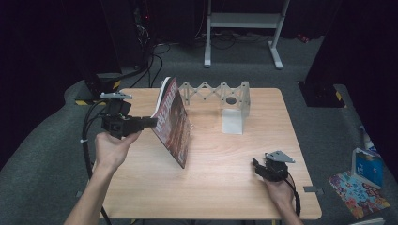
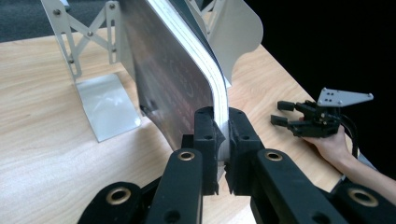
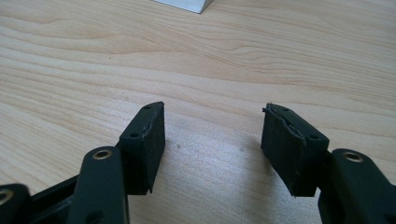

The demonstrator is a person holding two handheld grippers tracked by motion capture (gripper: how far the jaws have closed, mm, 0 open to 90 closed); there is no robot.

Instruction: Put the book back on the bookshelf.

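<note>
**Left jaws grip the magazine; right jaws spread over bare wood**

Your left gripper (image 2: 219, 135) has its jaws clamped on the edge of the magazine (image 1: 172, 121), which stands tilted on the tabletop (image 1: 225, 178), its lower corner touching the wood. Just behind it sits the metal accordion rack (image 1: 230, 101), near the far edge. Your right gripper (image 3: 212, 140) hovers low over the wood at the near right, well apart from the magazine, jaws spread wide with nothing between them. Your right hand (image 1: 279, 190) rests on the tabletop.
</note>
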